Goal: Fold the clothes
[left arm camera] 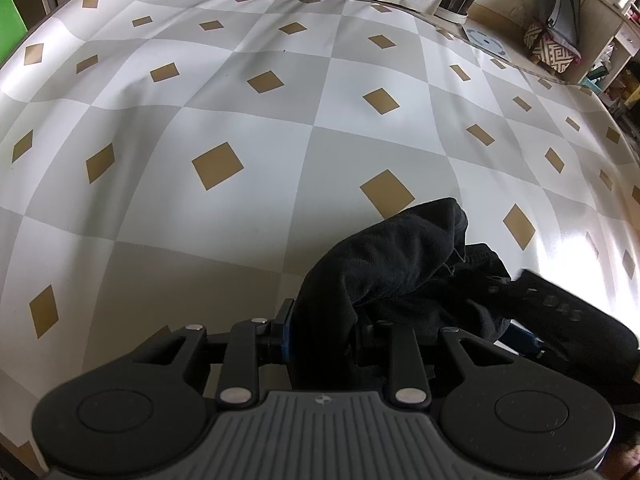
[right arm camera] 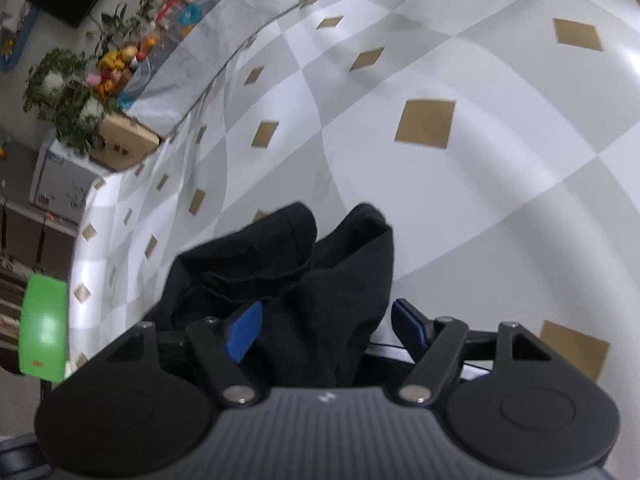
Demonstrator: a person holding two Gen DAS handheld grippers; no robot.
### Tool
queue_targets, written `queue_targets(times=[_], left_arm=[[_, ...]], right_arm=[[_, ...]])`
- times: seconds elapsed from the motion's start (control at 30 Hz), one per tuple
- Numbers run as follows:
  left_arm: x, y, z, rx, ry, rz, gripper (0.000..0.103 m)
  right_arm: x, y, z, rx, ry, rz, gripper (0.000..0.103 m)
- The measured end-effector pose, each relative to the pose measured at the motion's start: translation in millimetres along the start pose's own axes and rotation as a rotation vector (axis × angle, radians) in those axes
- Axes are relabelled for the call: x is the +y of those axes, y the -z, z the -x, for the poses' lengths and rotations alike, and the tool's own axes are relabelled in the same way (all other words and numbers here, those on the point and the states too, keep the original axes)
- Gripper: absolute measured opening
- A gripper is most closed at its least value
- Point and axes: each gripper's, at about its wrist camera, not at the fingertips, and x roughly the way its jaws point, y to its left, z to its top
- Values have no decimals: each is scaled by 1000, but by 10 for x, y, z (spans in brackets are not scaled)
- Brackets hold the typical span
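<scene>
A black garment [left arm camera: 400, 264] lies bunched on the checked tablecloth [left arm camera: 240, 120] close to the table's near side. My left gripper [left arm camera: 324, 320] is shut on a fold of it; the cloth hides the right finger. A blurred dark finger [left arm camera: 560, 312] of the other gripper reaches in at the cloth's right side. In the right wrist view the same black garment [right arm camera: 320, 280] drapes between the blue pads [right arm camera: 244, 332] of my right gripper [right arm camera: 326, 320]. Its jaws stand wide and open, and neither pad presses on the cloth.
The grey-and-white tablecloth [right arm camera: 440, 200] with gold diamonds covers the whole table. A green object [right arm camera: 44, 328] stands off the table's corner. Plants and a cardboard box [right arm camera: 124, 144] sit beyond that edge. A bag and patterned cushion [left arm camera: 550, 46] lie past the far right edge.
</scene>
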Motion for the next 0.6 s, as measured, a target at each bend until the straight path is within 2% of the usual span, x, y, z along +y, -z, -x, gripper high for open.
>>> queue_targets(times=[0.1, 0.23, 0.33, 0.43, 0.6], left_arm=[[-4, 3, -10, 3, -5, -2, 25], [-8, 2, -20, 7, -5, 2, 26], [-1, 1, -22, 8, -4, 1, 26], [14, -3, -16, 10, -13, 7, 26], [76, -41, 29, -1, -34, 28, 26]], right_arm=[[41, 52, -54, -3, 8, 53, 68], [49, 75, -32, 5, -34, 62, 37], [74, 77, 7, -5, -67, 70, 22], [160, 67, 72, -22, -96, 100, 16], [283, -18, 233, -65, -144, 117, 13]])
